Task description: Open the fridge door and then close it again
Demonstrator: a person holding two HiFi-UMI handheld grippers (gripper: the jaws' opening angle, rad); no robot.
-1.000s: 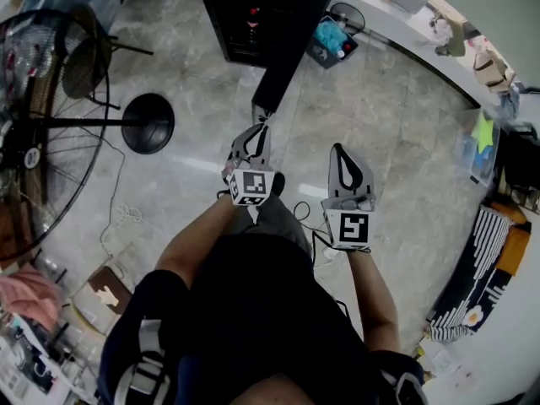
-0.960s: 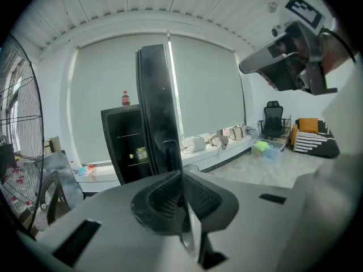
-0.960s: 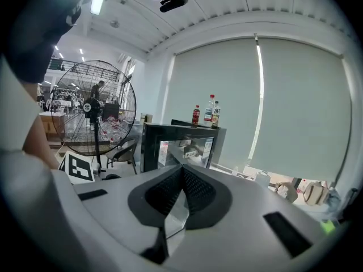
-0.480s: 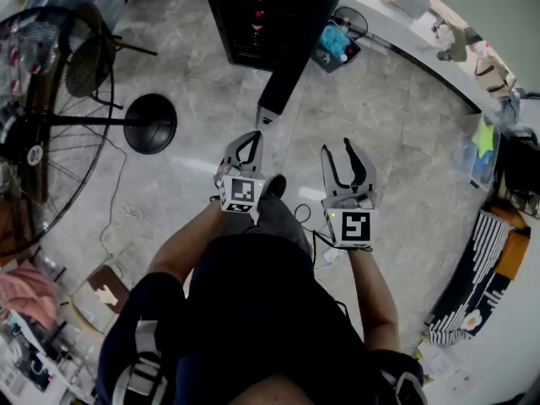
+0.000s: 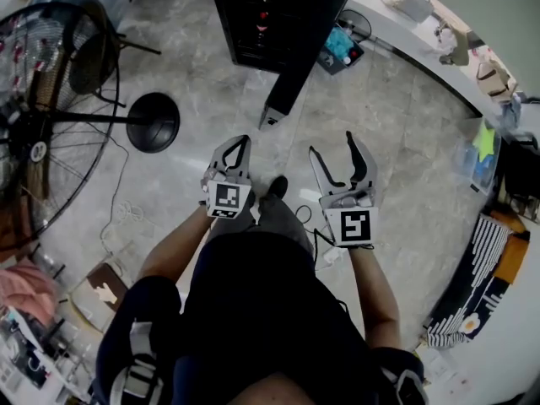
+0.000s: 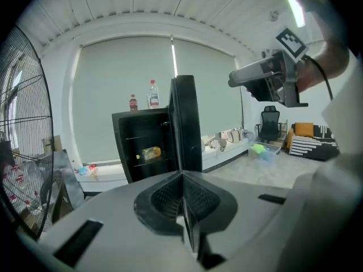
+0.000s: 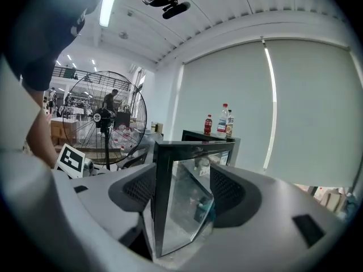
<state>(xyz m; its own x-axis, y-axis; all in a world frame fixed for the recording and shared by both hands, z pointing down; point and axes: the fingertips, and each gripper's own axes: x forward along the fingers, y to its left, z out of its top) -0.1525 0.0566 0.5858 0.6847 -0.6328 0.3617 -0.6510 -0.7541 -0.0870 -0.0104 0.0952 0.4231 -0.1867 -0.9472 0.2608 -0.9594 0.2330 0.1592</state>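
Note:
The black fridge (image 5: pixel 253 24) stands at the top of the head view with its glass door (image 5: pixel 291 78) swung wide open toward me. My left gripper (image 5: pixel 236 142) is shut and empty, a little below and left of the door's free edge. My right gripper (image 5: pixel 332 146) stands open to the right of that edge; its jaws have just been opening and hold nothing. In the right gripper view the door (image 7: pixel 178 197) shows between the jaws but farther ahead, untouched. The left gripper view shows the fridge (image 6: pixel 142 146) with shelves inside and the door (image 6: pixel 186 123) edge-on.
A large floor fan (image 5: pixel 34 142) with a round base (image 5: pixel 152 122) stands at the left. Two bottles (image 7: pixel 218 124) sit on the fridge top. A white bench with clutter (image 5: pixel 439 32) runs along the right. A blue item (image 5: pixel 337 45) lies right of the fridge.
My right gripper's jaws went from shut to wide open. My left gripper closed fully and drew left and back from the door's edge. The door stays open.

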